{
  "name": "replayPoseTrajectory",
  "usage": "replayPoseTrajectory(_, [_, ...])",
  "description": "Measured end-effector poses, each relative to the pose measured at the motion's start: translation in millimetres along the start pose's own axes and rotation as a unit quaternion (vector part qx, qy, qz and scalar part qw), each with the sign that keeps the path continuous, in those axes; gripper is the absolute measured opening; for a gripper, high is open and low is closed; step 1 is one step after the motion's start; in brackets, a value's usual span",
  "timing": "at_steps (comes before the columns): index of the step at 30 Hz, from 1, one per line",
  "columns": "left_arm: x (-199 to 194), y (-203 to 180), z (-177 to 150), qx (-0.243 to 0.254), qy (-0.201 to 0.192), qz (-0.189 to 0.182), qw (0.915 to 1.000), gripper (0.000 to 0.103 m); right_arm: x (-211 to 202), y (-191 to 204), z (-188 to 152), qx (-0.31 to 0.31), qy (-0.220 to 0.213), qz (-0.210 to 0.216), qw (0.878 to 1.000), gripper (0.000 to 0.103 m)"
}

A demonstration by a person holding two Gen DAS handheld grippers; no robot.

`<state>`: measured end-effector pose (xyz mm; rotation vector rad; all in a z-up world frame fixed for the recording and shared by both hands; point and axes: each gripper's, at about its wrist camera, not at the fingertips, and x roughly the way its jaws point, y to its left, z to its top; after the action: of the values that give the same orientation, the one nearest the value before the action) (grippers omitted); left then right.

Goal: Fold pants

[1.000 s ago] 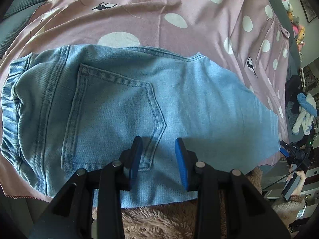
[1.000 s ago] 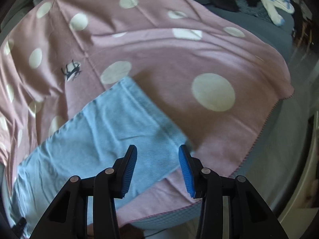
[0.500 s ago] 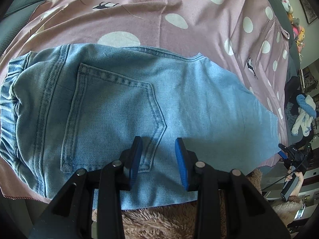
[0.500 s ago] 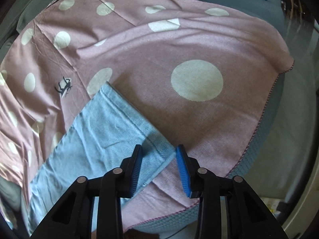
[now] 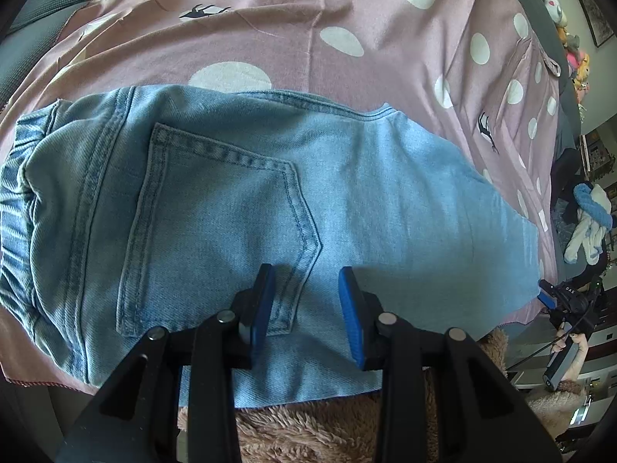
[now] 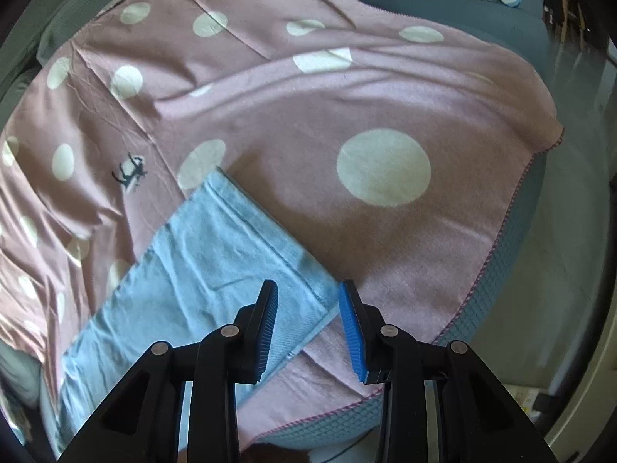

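Observation:
Light blue jeans (image 5: 270, 193) lie flat on a pink dotted blanket (image 5: 347, 7), back pocket (image 5: 216, 231) up and waistband at the left. My left gripper (image 5: 306, 289) hovers over the pocket's lower corner, open, with nothing between its pads. In the right wrist view the leg (image 6: 216, 270) runs from the lower left to its hem (image 6: 270, 231). My right gripper (image 6: 308, 301) stands open just above the hem's near corner, its pads either side of the cloth and not pressing on it.
The blanket's stitched edge (image 6: 501, 239) drops to a grey quilted cushion (image 6: 513, 270) on the right. A blue and white plush toy (image 5: 590, 212) lies past the leg end. A fluffy beige sleeve (image 5: 308, 432) shows under the left gripper.
My right gripper has come in over the hem corner of the leg, and its jaws have narrowed a little. The left gripper and the jeans have stayed put.

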<state>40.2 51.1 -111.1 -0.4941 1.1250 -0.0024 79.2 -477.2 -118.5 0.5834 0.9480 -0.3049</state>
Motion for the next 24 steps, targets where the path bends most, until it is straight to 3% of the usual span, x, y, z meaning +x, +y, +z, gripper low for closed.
replayPoseTrajectory(7, [0.2,-0.8,0.4,0.0,-0.002,0.001,1.0,0.034,7.5,5.1,0.1,-0.009,0.0,-0.017,1.0,0.036])
replayPoseTrajectory(13, [0.3,-1.0,-0.5,-0.001,-0.003,0.001,1.0,0.034,10.8,-1.1,-1.1,0.009,0.013,-0.018,1.0,0.036])
replayPoseTrajectory(19, [0.4,-1.0,-0.1,0.0,-0.003,0.001,1.0,0.034,6.3,-1.3,0.4,0.018,-0.002,-0.008,1.0,0.035])
replayPoseTrajectory(21, [0.2,-0.2,-0.5,-0.001,-0.002,-0.001,1.0,0.034,7.5,0.8,2.1,0.01,-0.004,-0.016,1.0,0.031])
replayPoseTrajectory(24, [-0.1,1.0,-0.8,-0.005,-0.002,-0.004,1.0,0.034,5.0,6.3,3.2,-0.009,-0.021,-0.03,0.999,0.014])
